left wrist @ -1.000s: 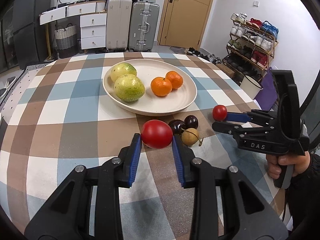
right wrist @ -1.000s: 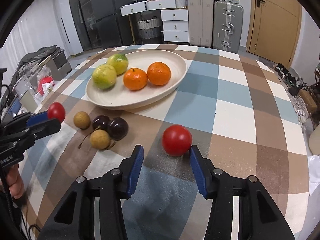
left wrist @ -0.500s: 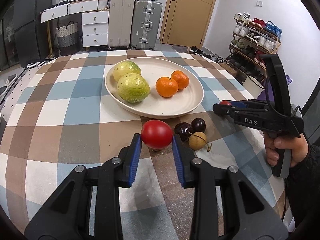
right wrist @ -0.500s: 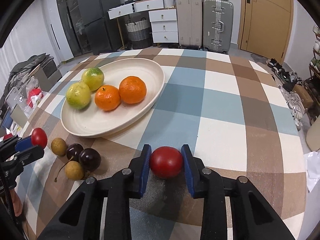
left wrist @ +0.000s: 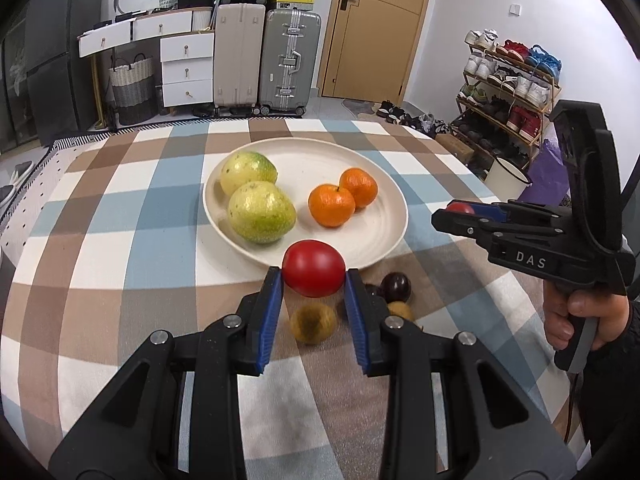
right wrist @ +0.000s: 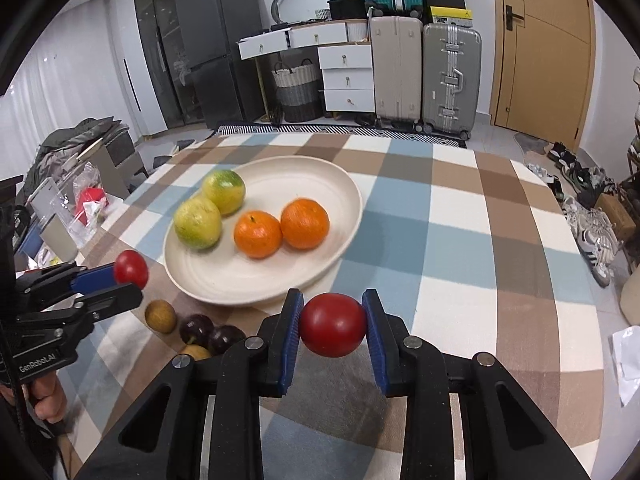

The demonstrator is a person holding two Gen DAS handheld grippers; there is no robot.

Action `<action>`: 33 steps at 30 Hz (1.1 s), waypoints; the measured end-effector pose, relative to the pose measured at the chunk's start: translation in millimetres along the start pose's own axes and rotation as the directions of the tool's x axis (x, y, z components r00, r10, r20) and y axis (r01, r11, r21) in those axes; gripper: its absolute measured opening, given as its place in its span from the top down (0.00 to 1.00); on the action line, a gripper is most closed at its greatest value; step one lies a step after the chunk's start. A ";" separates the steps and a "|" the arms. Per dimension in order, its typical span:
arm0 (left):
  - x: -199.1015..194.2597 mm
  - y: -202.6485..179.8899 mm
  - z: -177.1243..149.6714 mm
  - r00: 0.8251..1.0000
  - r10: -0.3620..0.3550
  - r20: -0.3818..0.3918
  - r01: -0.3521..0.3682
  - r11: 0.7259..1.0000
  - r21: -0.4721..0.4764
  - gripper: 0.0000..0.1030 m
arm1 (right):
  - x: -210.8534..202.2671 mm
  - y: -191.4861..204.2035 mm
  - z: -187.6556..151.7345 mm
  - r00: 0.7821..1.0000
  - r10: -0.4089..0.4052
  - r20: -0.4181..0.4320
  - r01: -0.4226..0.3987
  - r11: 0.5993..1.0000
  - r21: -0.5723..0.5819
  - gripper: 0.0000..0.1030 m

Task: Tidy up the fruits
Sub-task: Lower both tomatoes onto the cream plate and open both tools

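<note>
Left gripper (left wrist: 314, 282) clamps a red tomato (left wrist: 313, 268) just above the plate's (left wrist: 384, 240) near rim (two green-yellow citrus (left wrist: 261, 212) and two oranges (left wrist: 331, 205) already lie inside). Right gripper (right wrist: 332, 330) pinches a second tomato (right wrist: 333, 325) over the checked tablecloth (right wrist: 460, 240), beside the plate.
</note>
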State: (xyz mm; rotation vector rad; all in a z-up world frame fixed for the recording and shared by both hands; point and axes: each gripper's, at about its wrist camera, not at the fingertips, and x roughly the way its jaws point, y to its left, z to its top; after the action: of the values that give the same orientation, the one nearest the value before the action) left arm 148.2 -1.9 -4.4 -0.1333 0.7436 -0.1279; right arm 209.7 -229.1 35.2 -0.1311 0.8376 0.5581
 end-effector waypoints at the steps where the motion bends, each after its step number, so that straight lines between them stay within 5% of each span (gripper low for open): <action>1: 0.6 -0.3 3.5 1.000 -0.002 0.007 0.002 1.000 0.002 0.72 | -0.9 1.3 2.5 1.000 0.008 0.004 -0.008 1.000 0.001 0.70; 33: 64.7 5.4 67.0 1.000 0.007 0.005 -0.007 0.999 0.033 0.72 | 55.1 7.3 80.0 0.992 0.115 0.042 -0.120 0.985 0.126 0.69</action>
State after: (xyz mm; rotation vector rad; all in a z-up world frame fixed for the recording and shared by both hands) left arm 241.3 -2.1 0.5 -0.0991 0.7368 -0.1331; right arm 288.8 -174.1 49.1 0.0459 0.8493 0.6140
